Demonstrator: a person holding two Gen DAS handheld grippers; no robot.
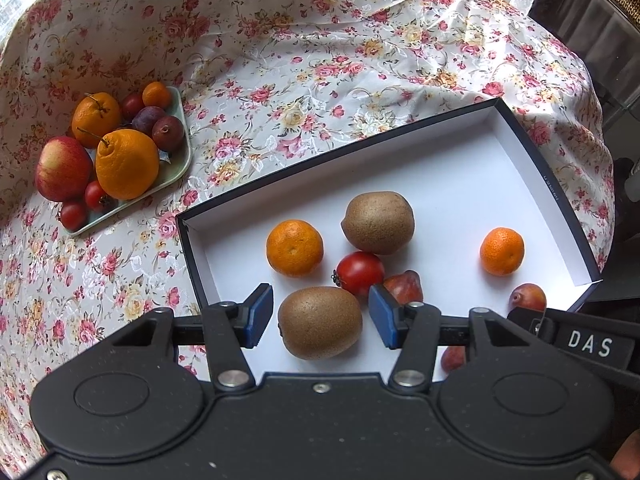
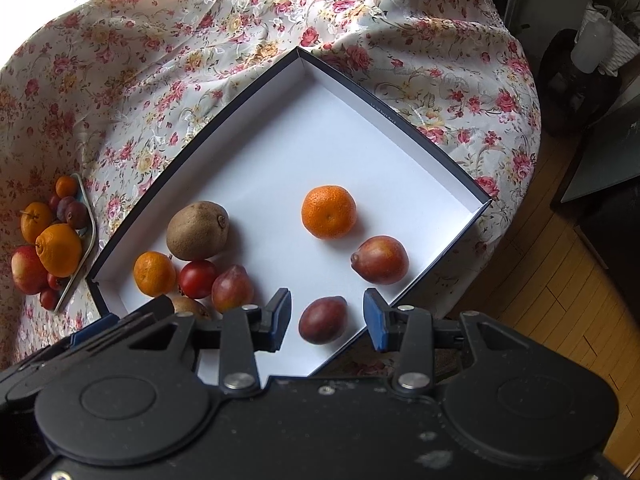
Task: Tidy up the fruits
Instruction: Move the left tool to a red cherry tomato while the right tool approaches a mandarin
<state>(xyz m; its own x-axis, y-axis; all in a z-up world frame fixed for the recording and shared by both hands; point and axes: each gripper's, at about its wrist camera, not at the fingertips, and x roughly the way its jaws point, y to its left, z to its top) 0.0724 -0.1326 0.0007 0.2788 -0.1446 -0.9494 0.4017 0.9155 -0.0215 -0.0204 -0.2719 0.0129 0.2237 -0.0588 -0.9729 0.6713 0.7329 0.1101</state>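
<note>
A shallow box (image 1: 340, 148), white inside with a dark rim, lies on the floral cloth and holds loose fruit. My left gripper (image 1: 320, 316) is open above a brown kiwi (image 1: 320, 328), with a small gap at each blue pad. Beyond it lie a tomato (image 1: 359, 273), a mandarin (image 1: 295, 247), a second kiwi (image 1: 378, 222) and another mandarin (image 1: 501, 251). My right gripper (image 2: 326, 320) is open around a dark plum (image 2: 323, 320) near the box's front corner, pads clear of it. A reddish plum (image 2: 380, 259) and a mandarin (image 2: 329, 211) lie further in.
A pale green tray (image 1: 182, 160) at the left carries oranges, plums, an apple (image 1: 62, 168) and small tomatoes. The cloth (image 2: 240, 20) drops off the table's right side to a wooden floor (image 2: 540, 300). Dark furniture stands beyond it.
</note>
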